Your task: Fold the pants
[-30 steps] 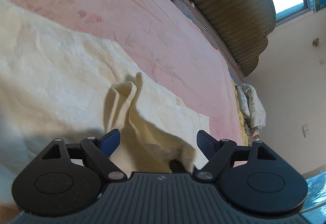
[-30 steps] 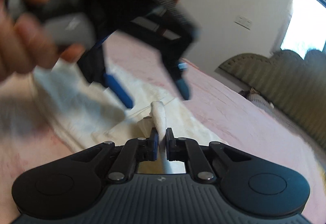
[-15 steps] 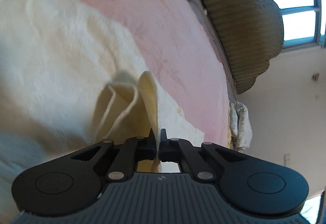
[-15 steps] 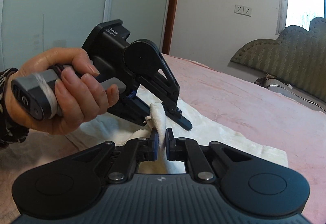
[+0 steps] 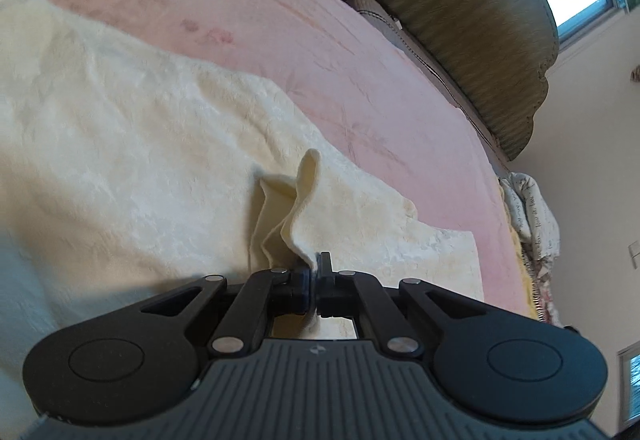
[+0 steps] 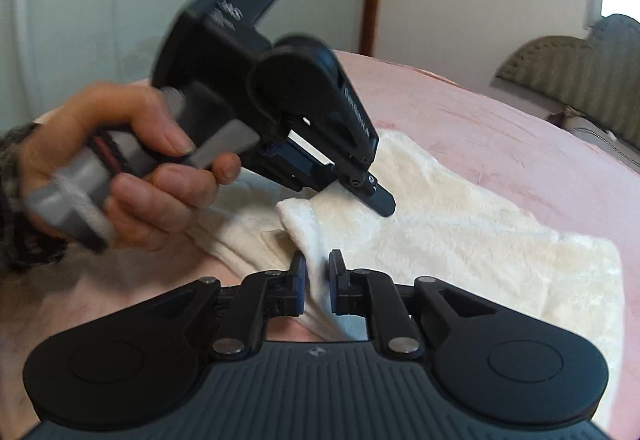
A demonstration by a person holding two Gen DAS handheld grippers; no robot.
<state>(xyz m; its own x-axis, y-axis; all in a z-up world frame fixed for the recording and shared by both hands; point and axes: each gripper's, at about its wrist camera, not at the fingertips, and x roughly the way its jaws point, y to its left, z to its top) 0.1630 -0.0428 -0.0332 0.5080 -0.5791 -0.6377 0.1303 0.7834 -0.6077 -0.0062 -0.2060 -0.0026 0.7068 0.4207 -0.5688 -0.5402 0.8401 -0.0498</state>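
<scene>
A: Pants (image 5: 132, 144) lie spread on the pink bedcover (image 5: 360, 52) — cream, fleecy, mostly flat, no tidy fold showing yet, so most of the folding looks undone.

B: Grips?

A: Left gripper (image 5: 315, 272) is clamped on a raised ridge of the cloth. Right gripper (image 6: 316, 282) has a fold between its pads, jaws easing apart — the cloth looks barely pinched.

B: Any basket or box?

A: No container visible; nothing to report there.
</scene>
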